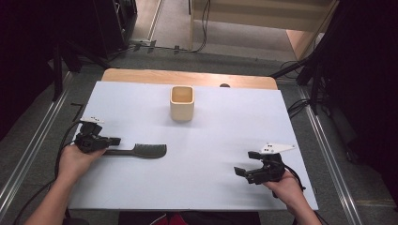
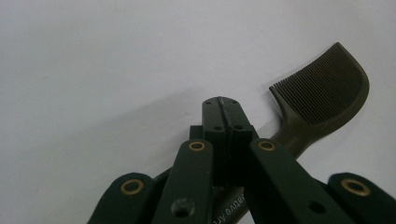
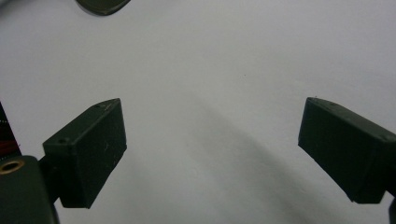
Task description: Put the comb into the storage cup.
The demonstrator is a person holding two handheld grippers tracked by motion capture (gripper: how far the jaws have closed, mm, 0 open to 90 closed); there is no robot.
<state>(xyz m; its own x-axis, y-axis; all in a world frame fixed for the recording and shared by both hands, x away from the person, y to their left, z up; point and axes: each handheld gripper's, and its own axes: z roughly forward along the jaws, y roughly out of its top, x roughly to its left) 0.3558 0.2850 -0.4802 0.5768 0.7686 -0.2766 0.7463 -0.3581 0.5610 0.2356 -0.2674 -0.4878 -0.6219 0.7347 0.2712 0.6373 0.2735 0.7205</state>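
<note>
White-topped table [image 1: 211, 178]: dark comb [image 1: 141, 151] lies at left of frame, cream cup [image 1: 181, 103] stands upper centre.

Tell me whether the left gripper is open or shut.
Shut. In its own view the left gripper has its jaws pressed together, with the dark comb handle passing beneath them; whether it is pinched cannot be told.

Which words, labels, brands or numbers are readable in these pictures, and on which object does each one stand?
"ative Ar": pale print on the handle of the dark comb, seen in the left gripper view below the left gripper; both ends are cut off by the gripper's arms.
The beige cup and the right gripper show no readable text.
</note>
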